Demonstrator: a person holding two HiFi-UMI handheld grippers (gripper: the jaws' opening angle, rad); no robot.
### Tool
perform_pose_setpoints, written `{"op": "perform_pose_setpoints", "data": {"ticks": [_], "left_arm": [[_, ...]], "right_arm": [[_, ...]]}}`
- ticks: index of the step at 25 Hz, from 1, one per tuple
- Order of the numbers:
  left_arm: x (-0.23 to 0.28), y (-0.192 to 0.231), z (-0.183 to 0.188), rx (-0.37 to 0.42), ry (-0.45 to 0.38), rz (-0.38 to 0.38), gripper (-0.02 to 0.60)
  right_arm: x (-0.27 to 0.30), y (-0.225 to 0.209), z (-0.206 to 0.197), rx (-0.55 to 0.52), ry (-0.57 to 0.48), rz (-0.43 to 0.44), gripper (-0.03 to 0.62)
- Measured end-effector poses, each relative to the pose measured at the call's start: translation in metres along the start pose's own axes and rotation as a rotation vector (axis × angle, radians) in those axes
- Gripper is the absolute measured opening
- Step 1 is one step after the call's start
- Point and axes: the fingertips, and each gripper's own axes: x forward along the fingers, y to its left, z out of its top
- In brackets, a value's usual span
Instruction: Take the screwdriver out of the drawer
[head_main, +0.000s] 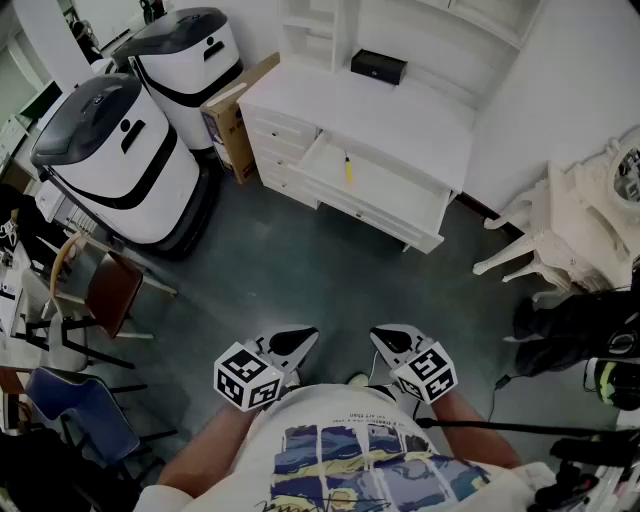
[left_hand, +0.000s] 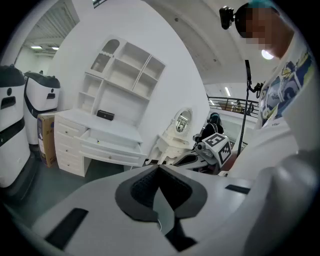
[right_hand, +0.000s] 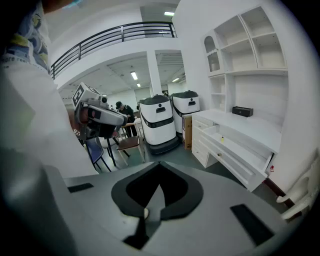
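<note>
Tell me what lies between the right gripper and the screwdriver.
Only bare grey floor, then the open drawer front panel, seen in the head view.

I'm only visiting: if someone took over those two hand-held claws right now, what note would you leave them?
Left gripper: shut, empty, held close to the body.
Right gripper: shut, empty, also close to the body.
Things: the yellow screwdriver lies in the open drawer of the white desk, across the floor from both grippers.
Done: the drawer is already pulled out; nothing else.
Left: walk up to the desk, open one gripper, close it on the screwdriver and lift it out of the drawer.
</note>
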Motion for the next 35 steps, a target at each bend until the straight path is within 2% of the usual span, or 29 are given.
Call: {"op": "perform_pose_setpoints", "data": {"ticks": [8, 19, 21, 25, 31, 35], "left_arm": [[-0.035, 0.026, -0.007, -0.008, -0.02, -0.008, 0.014], [-0.077, 0.072, -0.028, -0.034, -0.005, 0.007, 0.014], [-0.07, 0.084, -0.023, -0.041, -0.008, 0.016, 0.014], [-0.039, 0.105, 0.006, -0.052, -0.006, 0.03, 0.014], [0.002, 0.142, 0.046, -0.03, 0.029, 0.081, 0.014], [0.029, 0.161, 0.081, -0.022, 0.015, 0.131, 0.014]], "right_arm": [[0.032, 0.029, 0.012, -0.012, 0.021, -0.004, 0.023], [0.08, 0.061, 0.029, 0.045, 0.02, 0.004, 0.026], [0.084, 0.049, 0.033, 0.034, 0.026, 0.009, 0.026], [0.101, -0.001, 0.05, 0.056, 0.024, 0.015, 0.028], [0.147, -0.064, 0.099, 0.012, -0.032, 0.092, 0.028], [0.16, -0.102, 0.107, 0.002, -0.025, 0.135, 0.028]]}}
